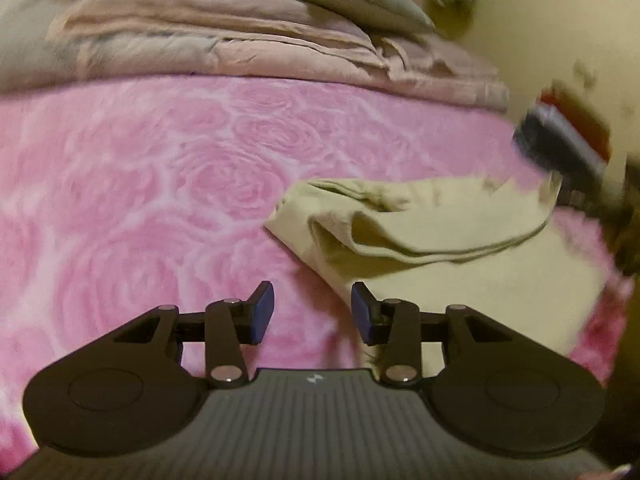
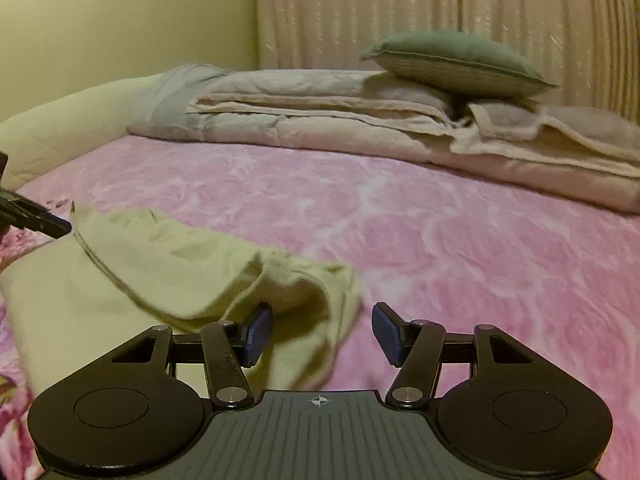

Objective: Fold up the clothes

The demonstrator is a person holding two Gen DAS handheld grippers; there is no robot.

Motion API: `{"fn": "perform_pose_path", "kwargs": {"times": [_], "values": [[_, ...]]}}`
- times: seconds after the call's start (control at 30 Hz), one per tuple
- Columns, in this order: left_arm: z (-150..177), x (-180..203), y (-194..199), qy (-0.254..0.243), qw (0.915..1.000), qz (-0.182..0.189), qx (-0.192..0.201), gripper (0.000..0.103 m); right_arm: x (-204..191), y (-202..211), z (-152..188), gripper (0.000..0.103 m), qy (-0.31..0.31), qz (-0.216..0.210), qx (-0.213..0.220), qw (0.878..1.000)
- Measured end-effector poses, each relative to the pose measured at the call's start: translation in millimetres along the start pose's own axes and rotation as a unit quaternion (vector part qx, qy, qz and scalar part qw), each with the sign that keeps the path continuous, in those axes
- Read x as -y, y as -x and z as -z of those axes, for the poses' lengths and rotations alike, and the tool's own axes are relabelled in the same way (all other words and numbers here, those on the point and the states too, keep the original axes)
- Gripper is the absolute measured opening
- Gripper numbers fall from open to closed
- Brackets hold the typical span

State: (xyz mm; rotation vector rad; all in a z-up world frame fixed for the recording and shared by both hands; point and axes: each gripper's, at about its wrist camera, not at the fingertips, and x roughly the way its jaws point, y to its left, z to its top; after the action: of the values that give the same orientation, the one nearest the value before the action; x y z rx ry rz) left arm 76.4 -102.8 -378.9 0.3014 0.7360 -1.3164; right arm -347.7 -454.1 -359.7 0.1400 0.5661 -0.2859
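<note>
Place: home bedroom.
Bed cover: pink rose-patterned blanket [image 2: 460, 248] spread wide across a mattress.
Bedding: folded beige quilt [image 2: 360, 128] stacked along the far edge.
Pillow: grey-green cushion [image 2: 460, 60] resting on top of the quilt.
Backdrop: pleated beige curtain [image 2: 440, 8] behind the bed.
Side: cream padded bed frame [image 2: 60, 120] beside a pale yellow wall [image 2: 120, 20].

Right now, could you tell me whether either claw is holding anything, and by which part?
Nothing is held. The left claw and right claw are both open; the yellow garment lies loose on the pink bedspread.
</note>
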Motion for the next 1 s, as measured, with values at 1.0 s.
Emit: {"fn": "perform_pose_path", "kwargs": {"times": [1.0], "values": [[-26.1, -42.0, -49.0, 0.232, 0.9706, 0.055, 0.031, 0.014, 57.1, -30.0, -13.2, 0.024, -0.249, -0.032, -0.032, 0.968]]}}
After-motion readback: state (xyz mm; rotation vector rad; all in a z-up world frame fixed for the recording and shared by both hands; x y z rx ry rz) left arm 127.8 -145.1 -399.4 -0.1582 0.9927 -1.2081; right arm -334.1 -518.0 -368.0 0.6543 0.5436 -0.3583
